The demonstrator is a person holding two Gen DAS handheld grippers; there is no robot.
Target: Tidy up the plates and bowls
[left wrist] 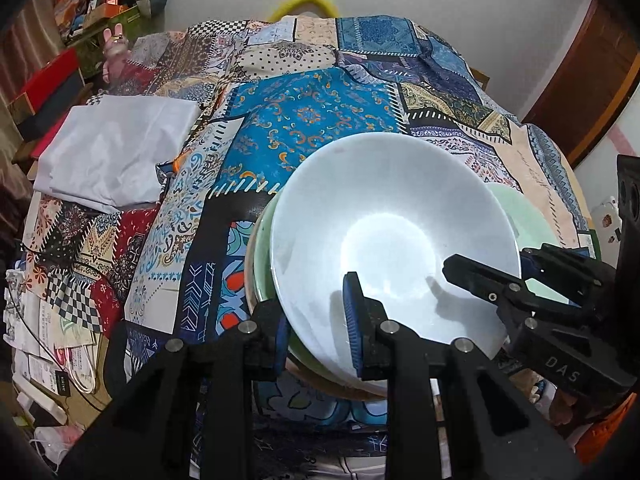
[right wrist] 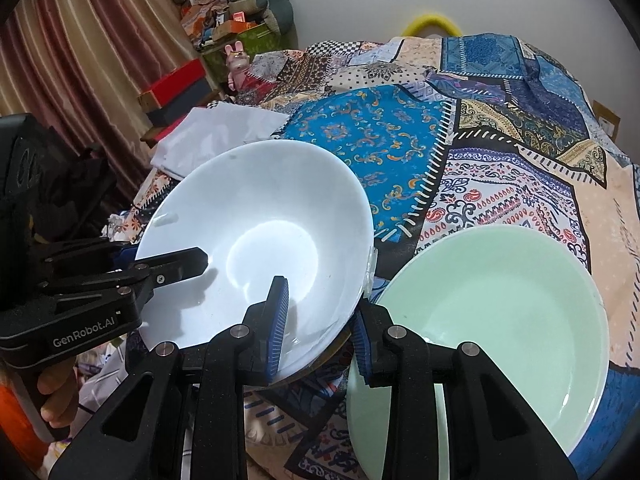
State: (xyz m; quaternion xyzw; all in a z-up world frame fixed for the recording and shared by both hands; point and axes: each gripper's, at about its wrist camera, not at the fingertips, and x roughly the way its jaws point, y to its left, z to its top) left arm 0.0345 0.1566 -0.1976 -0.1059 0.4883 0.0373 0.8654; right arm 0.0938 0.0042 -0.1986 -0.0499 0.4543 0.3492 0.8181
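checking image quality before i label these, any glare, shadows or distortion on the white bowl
Left wrist view: bright glare ring in the white bowl's base, finger shadows on its inner wall, fisheye bending the patchwork cloth with dark corners. Right wrist view: same glare in the bowl, a soft sheen on the green plate, curved edges; both stay sharp.

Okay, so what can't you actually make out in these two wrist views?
- Left wrist view: what lies under the white bowl; the bowl hides all but green and tan rims.
- Right wrist view: the green plate near edge, behind the right tongs.
- Both views: shelf clutter too small.
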